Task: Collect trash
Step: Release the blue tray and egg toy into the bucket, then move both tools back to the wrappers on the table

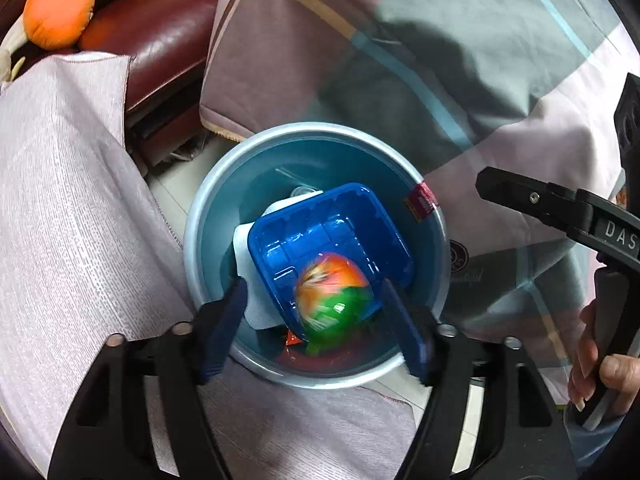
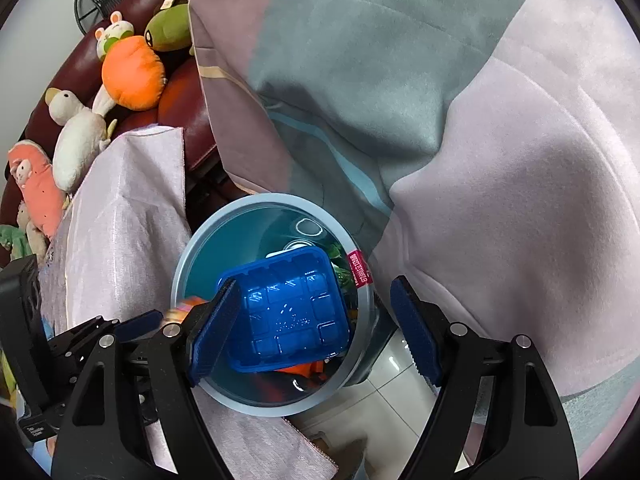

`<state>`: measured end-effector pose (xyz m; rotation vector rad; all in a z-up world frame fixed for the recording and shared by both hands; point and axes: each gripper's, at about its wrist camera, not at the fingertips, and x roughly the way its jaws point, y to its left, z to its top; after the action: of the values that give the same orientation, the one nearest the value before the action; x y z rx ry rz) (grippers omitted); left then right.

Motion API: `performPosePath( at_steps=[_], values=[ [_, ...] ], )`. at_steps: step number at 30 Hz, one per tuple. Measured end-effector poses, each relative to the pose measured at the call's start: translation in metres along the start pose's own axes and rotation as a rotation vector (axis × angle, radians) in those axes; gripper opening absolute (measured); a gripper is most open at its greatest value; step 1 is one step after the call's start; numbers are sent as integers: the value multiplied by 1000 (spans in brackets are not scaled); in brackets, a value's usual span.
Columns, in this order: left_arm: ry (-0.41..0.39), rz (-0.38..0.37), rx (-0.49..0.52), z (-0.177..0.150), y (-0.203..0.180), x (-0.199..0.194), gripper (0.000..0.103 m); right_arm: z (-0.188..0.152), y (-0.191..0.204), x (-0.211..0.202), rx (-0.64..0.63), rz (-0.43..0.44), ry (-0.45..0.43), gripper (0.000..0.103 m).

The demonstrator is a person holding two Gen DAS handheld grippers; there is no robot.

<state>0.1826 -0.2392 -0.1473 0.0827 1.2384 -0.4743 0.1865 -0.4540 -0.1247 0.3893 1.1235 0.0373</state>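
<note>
A round blue trash bin (image 1: 434, 240) stands on the floor below both grippers; it also shows in the right wrist view (image 2: 188, 256). Inside lies a blue plastic tray (image 1: 320, 232) (image 2: 296, 304) over white paper and other wrappers. A blurred orange and green wrapper (image 1: 332, 300) is in the air over the tray, between the fingers of my left gripper (image 1: 316, 322), which is open and not touching it. My right gripper (image 2: 316, 328) is open and empty above the bin's rim.
A pale pink cloth (image 1: 72, 208) covers furniture left of the bin. A pink and grey quilt (image 2: 440, 120) hangs behind and right. Plush toys (image 2: 128, 68) lie on a dark red leather sofa (image 1: 160, 40). Tiled floor (image 2: 396, 392) shows beside the bin.
</note>
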Motion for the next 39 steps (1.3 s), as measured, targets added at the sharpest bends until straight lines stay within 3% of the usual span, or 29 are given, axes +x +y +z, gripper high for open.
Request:
performPosePath(
  at_steps=[6, 8, 20, 25, 27, 39],
  values=[
    [-20, 7, -11, -5, 10, -8, 85, 2, 8, 5, -7, -14, 19, 74],
    [-24, 9, -21, -8, 16, -13, 87, 1, 14, 6, -17, -20, 25, 78],
    [-99, 15, -93, -26, 50, -54, 91, -4, 58, -5, -94, -39, 47, 78],
    [-143, 18, -133, -41, 70, -80, 92, -9, 87, -15, -143, -42, 41, 79],
    [-158, 22, -150, -48, 79, -90, 92, -12, 100, -18, -161, -40, 39, 84],
    [-253, 36, -278, -95, 138, -147, 96, -36, 195, -33, -315, -24, 47, 84]
  ],
)
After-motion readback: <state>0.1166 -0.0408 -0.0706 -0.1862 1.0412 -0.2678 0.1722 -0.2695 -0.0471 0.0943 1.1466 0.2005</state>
